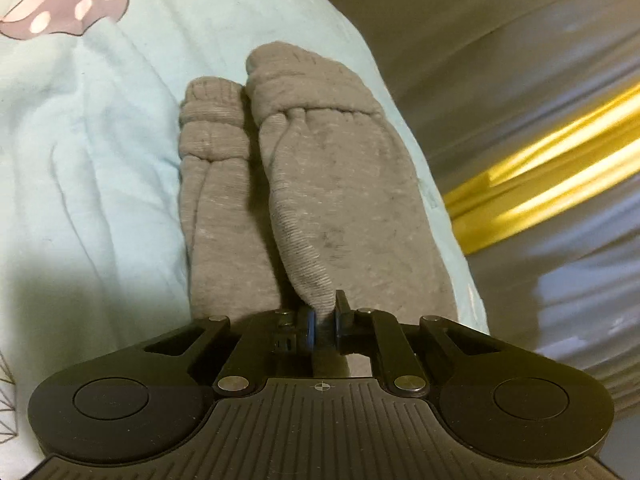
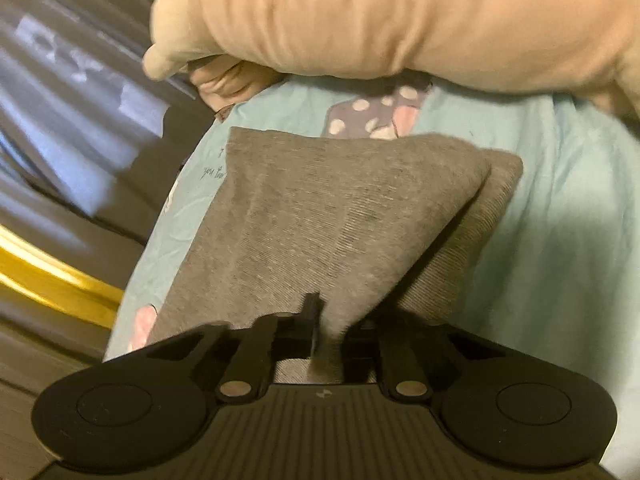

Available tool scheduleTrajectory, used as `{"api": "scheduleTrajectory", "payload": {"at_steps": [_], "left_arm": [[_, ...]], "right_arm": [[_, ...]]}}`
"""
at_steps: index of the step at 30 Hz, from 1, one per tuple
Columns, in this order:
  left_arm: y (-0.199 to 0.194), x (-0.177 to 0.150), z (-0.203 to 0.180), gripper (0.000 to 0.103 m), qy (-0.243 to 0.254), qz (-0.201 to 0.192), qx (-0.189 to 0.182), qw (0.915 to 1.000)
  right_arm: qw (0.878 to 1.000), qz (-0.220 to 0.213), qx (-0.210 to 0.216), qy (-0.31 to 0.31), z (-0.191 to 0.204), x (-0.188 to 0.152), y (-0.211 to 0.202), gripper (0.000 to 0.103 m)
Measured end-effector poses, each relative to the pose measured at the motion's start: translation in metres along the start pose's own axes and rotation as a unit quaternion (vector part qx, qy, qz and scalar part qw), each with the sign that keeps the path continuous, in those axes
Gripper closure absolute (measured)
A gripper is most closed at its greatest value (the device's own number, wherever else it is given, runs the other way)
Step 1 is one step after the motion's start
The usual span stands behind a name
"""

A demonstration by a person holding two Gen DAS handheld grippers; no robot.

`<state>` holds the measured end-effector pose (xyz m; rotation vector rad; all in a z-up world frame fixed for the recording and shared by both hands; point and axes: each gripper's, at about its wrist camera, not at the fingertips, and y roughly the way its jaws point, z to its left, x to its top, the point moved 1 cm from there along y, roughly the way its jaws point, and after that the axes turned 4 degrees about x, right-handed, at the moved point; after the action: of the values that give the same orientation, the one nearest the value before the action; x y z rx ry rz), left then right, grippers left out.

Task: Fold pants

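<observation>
**Both tongs pinching grey pants on the bed**

Light blue sheet [image 1: 100,128] fills left and centre of left wrist view, w/ a dotted grey-pink print at upper left; in right wrist view it runs across the middle and right. Beige pillow [image 2: 380,20] spans the top of right wrist view, resting on the sheet. Blurred yellow bar [image 1: 552,184] sits at right of left view.

Grey pants [image 1: 320,184] lie centre frame on the sheet, two ribbed cuffs side by side toward upper centre, right leg pulled up in a ridge.

Left gripper [image 1: 323,320], bottom centre: jaws nearly closed, clamping that fabric ridge. Right gripper [image 2: 332,320], bottom centre: jaws closed tight on a fabric corner, cloth fanning up from it.
</observation>
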<state>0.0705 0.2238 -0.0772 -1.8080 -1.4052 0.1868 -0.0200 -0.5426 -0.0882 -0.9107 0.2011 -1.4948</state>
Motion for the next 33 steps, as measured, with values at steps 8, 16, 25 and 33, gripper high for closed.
{"api": "scheduleTrajectory", "payload": {"at_steps": [8,16,25,33], "left_arm": [[-0.047,-0.007,-0.015,0.092,0.130,-0.050,0.011,0.9902],[-0.039,-0.025,-0.015,0.078,0.180,-0.056,0.083,0.9786],[-0.099,-0.033,-0.041,0.031,0.237,-0.143,0.122,0.9531],[-0.080,-0.100,-0.088,0.023,0.263,-0.054,0.030,0.9628]], "right_arm": [[0.993,-0.018,-0.036,-0.111,0.028,0.011,-0.024,0.097],[0.993,0.029,-0.045,-0.107,0.011,0.014,-0.018,0.097],[0.993,0.024,-0.083,-0.075,-0.012,0.032,-0.031,0.086],[0.999,0.038,-0.030,0.012,-0.036,0.043,-0.027,0.097]]}}
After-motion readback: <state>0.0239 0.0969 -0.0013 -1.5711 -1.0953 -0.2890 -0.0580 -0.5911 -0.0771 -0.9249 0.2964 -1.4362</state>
